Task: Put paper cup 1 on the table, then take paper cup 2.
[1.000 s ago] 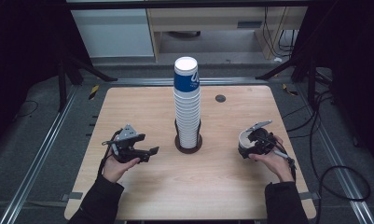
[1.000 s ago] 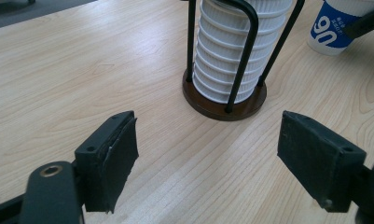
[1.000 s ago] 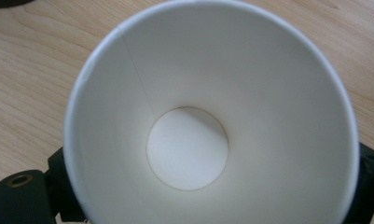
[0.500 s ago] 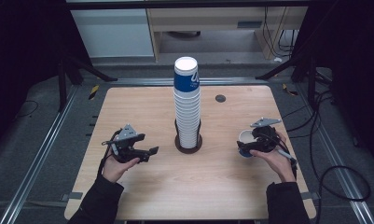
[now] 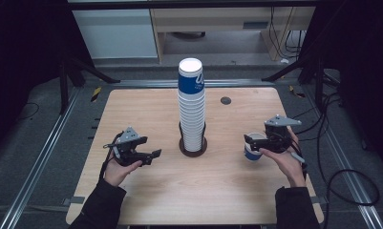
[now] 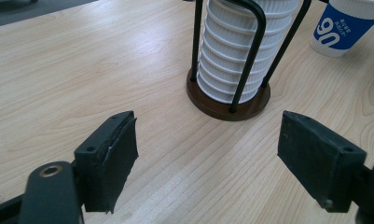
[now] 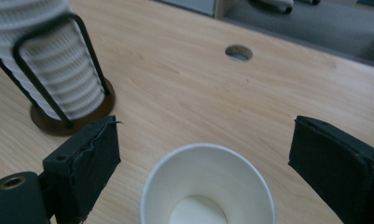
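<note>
A tall stack of white ribbed paper cups (image 5: 191, 107), topped by a blue-printed one, stands in a black wire holder with a round brown base (image 5: 193, 147) at the table's middle. A single blue-and-white paper cup (image 5: 252, 150) stands upright to its right. My right gripper (image 5: 254, 141) is open over it. In the right gripper view the cup's open mouth (image 7: 208, 191) lies between my wide-apart jaws (image 7: 208, 149), touching neither. My left gripper (image 5: 153, 155) is open and empty left of the holder, facing the stack (image 6: 240, 51) and the single cup (image 6: 345, 25).
The light wooden table (image 5: 146, 114) has a small round hole (image 5: 225, 100) at the back right, seen also as the hole (image 7: 238, 52) in the right gripper view. Metal rails and cables run along the floor on both sides of the table.
My right hand has turned and shifted slightly right; the single cup, held tilted before, now stands upright on the table with the jaws open. The left gripper has not moved.
</note>
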